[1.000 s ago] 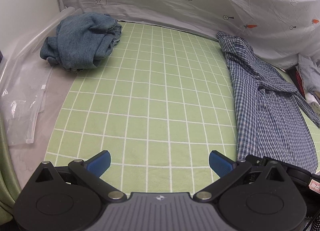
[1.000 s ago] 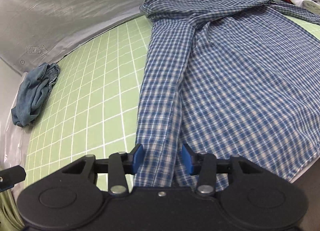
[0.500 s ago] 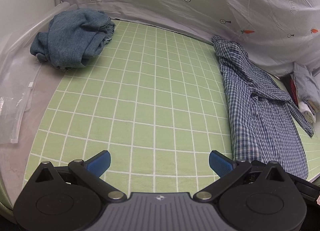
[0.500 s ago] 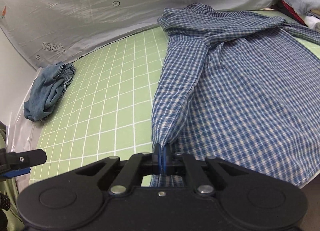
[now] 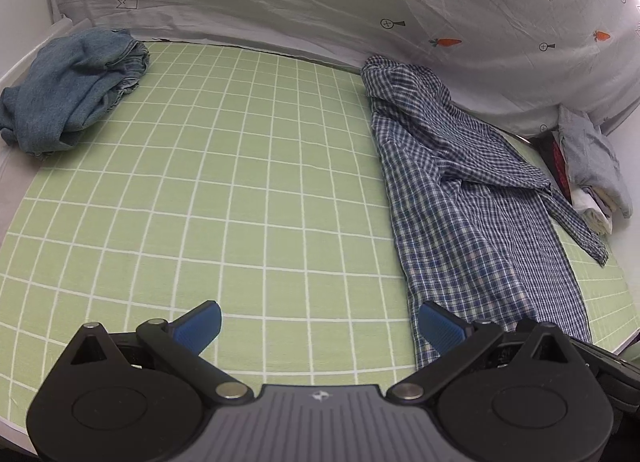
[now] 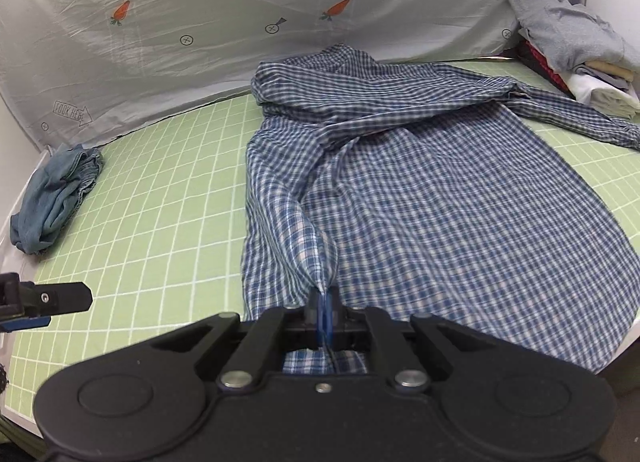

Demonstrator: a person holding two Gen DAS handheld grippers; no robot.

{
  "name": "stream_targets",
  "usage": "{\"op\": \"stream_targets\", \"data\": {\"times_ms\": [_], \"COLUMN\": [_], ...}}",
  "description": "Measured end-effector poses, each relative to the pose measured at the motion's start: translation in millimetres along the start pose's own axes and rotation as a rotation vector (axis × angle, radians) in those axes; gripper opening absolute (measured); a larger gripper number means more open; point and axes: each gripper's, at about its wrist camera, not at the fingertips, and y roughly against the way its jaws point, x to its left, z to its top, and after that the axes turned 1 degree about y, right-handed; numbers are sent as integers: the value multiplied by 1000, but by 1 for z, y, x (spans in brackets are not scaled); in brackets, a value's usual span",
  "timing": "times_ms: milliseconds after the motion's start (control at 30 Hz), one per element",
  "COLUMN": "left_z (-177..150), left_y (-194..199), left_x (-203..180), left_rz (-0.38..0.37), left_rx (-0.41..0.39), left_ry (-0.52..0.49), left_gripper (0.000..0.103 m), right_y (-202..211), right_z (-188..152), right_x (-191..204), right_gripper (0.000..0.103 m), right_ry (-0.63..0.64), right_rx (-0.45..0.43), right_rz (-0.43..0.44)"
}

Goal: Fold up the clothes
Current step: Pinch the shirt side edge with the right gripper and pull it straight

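Green gridded sheeting (image 5: 240, 189) covers the work surface, backed by a grey cloth printed with carrots and arrows (image 6: 240, 21). On its right half lies the checked blue shirt (image 6: 440, 197), spread mostly flat, collar end toward the backdrop and hem toward the near edge, so its long axis runs away from the person. One sleeve trails off to the far right, across the green; the left-hand edge is rucked up into a ridge.

That ridge leads straight into the right gripper (image 6: 325, 316), whose jaws are closed tight on a pinch of the checked cloth near the hem, lifting it into a small peak. The left gripper (image 5: 318, 328) hangs over bare green sheet with its blue pads wide apart and nothing between them; the shirt's near left corner lies just beside its right-hand finger.

So the shirt sits ahead of and to the right of the empty jaws, and the right hand is the one already on it. My guess is the pinched edge is about to be carried sideways across the shirt's length, though whether this fold is opening or finishing I can't say.

Farther out, a crumpled denim garment (image 5: 68, 93) sits at the far left corner, and a stack of folded clothes (image 6: 580, 57) rests at the far right.
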Motion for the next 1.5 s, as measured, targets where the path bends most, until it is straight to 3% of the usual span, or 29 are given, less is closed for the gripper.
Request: {"op": "stream_targets", "data": {"times_ms": [167,433,667,800,900,1267,1500], "left_z": [-8,-15,-12,-2,9,73,150], "left_y": [-11,-24,-40,-52,-67,-126,-179], "left_x": [-28,-45,-61,-75,-89,-109,-116], "left_rz": [39,153,204,219,259,288,272], "left_rx": [22,70,102,91,94,80,19], "left_ry": [-5,25,63,89,92,165,172], "left_gripper": [103,103,103,103,103,103,103], "right_y": [-10,-55,-68,-58,-52,-98,-158], "right_z": [6,-5,3,23,43,106,165], "right_x": [-31,-55,-73,-90,-109,-200,-269], "right_gripper": [2,5,29,44,61,64,66], "right_ry": [28,70,79,62,39,-146,-325], "right_rx": [22,163,232,166,94,51,1], "right_rz": [-14,-5,57,118,116,30,-61]}}
